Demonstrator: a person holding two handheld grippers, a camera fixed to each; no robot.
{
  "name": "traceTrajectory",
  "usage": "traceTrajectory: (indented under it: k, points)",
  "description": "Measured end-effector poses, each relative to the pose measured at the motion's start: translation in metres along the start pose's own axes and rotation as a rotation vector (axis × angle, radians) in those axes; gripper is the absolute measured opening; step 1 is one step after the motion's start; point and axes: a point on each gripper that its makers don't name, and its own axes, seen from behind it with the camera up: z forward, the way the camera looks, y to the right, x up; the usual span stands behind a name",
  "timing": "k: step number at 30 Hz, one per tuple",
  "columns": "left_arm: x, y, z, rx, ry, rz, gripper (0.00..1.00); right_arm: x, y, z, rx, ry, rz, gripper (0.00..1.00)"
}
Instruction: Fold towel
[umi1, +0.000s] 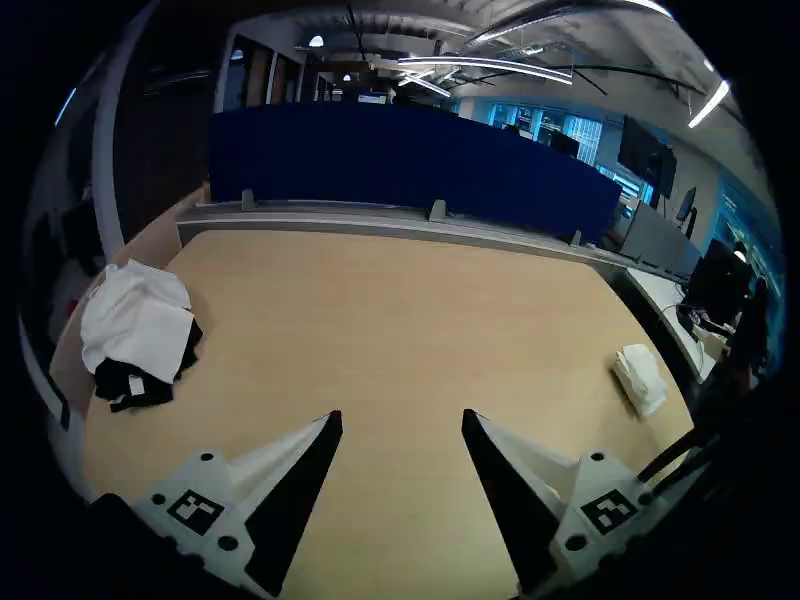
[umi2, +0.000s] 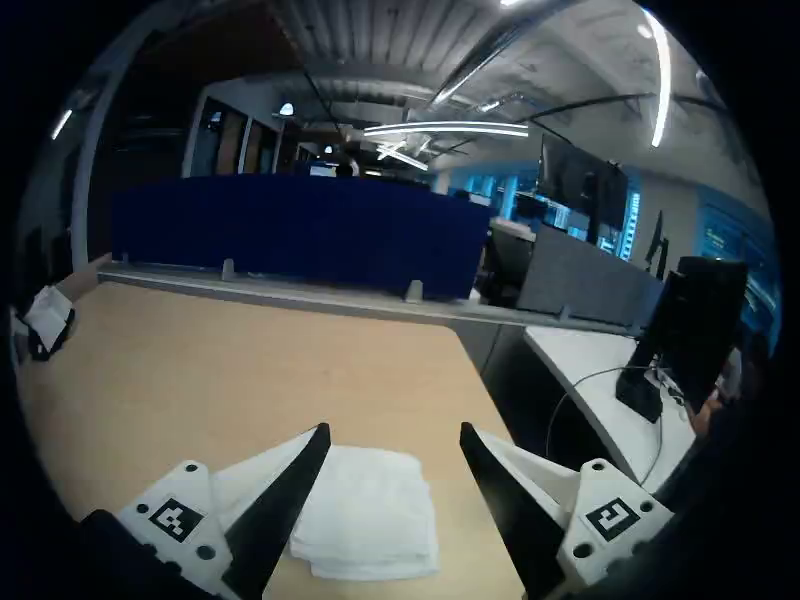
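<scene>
Wooden desk (umi2: 200, 370) bears a folded towel (umi2: 370, 510) lying just beneath the wide-spread right hand-held gripper (umi2: 394, 430).

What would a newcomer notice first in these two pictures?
A neatly folded white towel lies near the pale wooden table's right edge, framed by the open right claw. At the far left edge sits a rumpled heap of white and black cloth, and a dark blue partition runs behind the table.
</scene>
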Motion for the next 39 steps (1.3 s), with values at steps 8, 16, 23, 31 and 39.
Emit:
traceTrajectory:
  k: [8,16,23,31,39]
  points:
    - [0.028,-0.008,0.006,0.002,0.072,0.012,0.89,0.058,-0.023,-0.006,-0.028,0.140,0.039,1.00]
    - [0.073,-0.024,0.010,0.026,0.200,0.019,0.89,0.111,-0.068,-0.014,0.009,0.262,0.064,1.00]
    - [0.115,-0.033,0.010,0.051,0.324,0.054,0.88,0.132,-0.109,-0.014,0.035,0.295,0.050,1.00]
    - [0.142,-0.041,0.010,0.068,0.419,0.076,0.89,0.151,-0.151,-0.013,0.076,0.325,0.094,1.00]
    - [0.153,-0.045,0.009,0.071,0.488,0.081,0.89,0.162,-0.191,-0.010,0.109,0.342,0.108,1.00]
